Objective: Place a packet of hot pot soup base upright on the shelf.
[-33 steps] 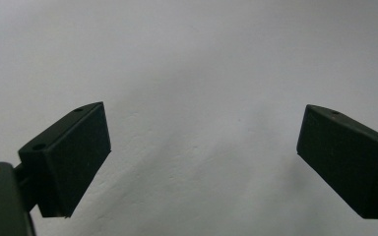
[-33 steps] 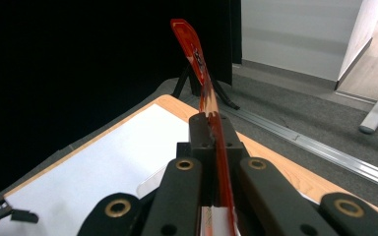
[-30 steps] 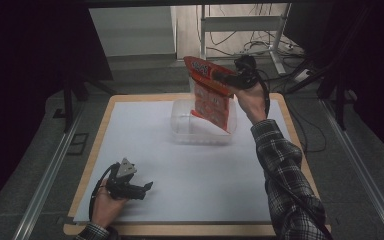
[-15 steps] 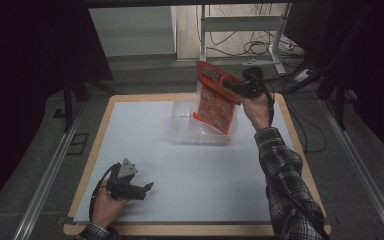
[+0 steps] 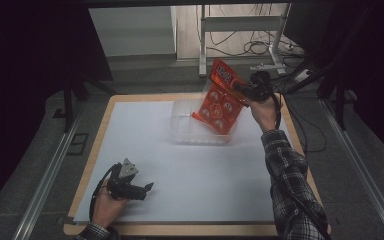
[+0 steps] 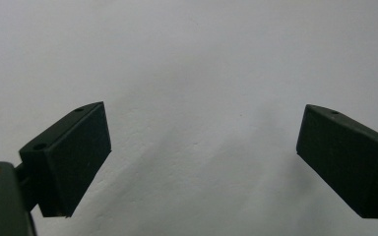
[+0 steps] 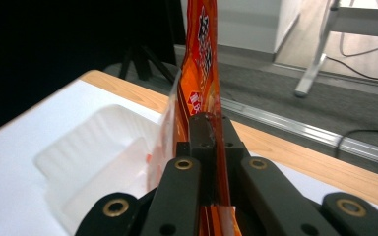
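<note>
Orange packet: the snack packet (image 5: 219, 97) is bright orange and red, flat and shiny, with round orange pictures on its front and a red strip with white letters at the top.
Packet place: it hangs tilted in the air over the clear plastic tub (image 5: 186, 129), with its low corner down inside the tub at the far right part of the table (image 5: 145, 230).
Right claw: the right gripper (image 5: 244, 91) is closed tight on the right edge of the packet, and the right hand (image 5: 264, 111) holds it up.
Left claw: the left gripper (image 5: 147, 188) is wide open with nothing in it, low over the white sheet (image 5: 130, 140) near the front left corner, well apart from the tub.
Left hand: the left hand (image 5: 106, 207) holds that gripper.
High view: it shows the whole packet front, both arms, the plaid sleeve (image 5: 292, 190) and the full wooden edge of the table.
Right gripper view: it shows the packet (image 7: 199, 88) edge-on, like a thin orange strip, pinched between the two black jaws of the right gripper (image 7: 206, 129). The tub (image 7: 88, 162) looks milky and ribbed, just to the left of the packet.
Left gripper view: it shows the left gripper (image 6: 204, 157) with its two black jaws far apart and plain white sheet (image 6: 202, 59) between them.
</note>
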A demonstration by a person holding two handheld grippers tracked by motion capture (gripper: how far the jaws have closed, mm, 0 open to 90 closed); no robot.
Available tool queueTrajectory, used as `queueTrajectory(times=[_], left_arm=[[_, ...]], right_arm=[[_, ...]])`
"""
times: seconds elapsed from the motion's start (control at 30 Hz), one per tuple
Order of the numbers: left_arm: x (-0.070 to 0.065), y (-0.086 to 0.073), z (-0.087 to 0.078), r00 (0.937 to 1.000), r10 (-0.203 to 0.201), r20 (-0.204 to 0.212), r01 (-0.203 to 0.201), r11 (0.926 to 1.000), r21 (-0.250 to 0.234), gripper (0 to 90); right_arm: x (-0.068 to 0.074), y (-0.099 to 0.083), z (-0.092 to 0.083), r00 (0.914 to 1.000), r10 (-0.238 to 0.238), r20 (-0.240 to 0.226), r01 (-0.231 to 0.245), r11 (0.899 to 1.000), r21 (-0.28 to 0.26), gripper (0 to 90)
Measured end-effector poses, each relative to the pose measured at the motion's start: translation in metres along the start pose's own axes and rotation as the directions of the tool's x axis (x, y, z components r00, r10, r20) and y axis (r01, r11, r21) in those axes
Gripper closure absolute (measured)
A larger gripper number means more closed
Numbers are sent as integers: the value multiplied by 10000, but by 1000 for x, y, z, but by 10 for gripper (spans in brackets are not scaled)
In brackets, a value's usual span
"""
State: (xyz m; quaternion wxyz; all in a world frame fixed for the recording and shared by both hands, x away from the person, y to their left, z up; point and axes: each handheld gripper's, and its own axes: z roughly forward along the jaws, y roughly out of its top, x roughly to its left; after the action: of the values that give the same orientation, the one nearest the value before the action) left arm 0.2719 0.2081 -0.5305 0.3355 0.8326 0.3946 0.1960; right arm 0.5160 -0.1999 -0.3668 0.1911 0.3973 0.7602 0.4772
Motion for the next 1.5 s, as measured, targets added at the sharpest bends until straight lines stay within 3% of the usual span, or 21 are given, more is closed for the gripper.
queueTrajectory(times=[0.13,0.27,0.43,0.6,0.63,0.7,0.73,0.97,1.5], left_arm=[[0,0,0,10000,3,-6,-3,10000,21,62],[0,0,0,10000,15,-28,-14,10000,45,62],[0,0,1,10000,31,-52,-31,10000,82,63],[0,0,1,10000,29,-50,-29,9999,99,63],[-1,0,1,10000,31,-57,-30,9999,96,63],[-1,0,1,10000,34,-52,-34,9999,98,63],[-1,0,1,10000,36,-51,-35,9999,97,63],[-1,0,1,10000,29,-46,-28,10000,79,63],[1,1,-2,9977,-308,597,338,9981,-506,33]], right_arm=[[-3,-1,3,9997,-67,237,65,9999,101,886],[-7,0,5,9955,-472,822,447,9985,317,884],[-9,-1,8,9914,-472,1223,416,9980,480,859],[-7,0,8,9886,-673,1347,592,9963,630,769],[-5,2,8,9886,-594,1382,513,9968,613,683],[-5,2,7,9883,-594,1407,515,9969,595,644],[-4,4,6,9906,-501,1276,444,9979,471,542],[1,8,2,9917,-575,1151,531,9977,413,362],[3,3,-11,9949,-886,492,859,9949,534,236]])
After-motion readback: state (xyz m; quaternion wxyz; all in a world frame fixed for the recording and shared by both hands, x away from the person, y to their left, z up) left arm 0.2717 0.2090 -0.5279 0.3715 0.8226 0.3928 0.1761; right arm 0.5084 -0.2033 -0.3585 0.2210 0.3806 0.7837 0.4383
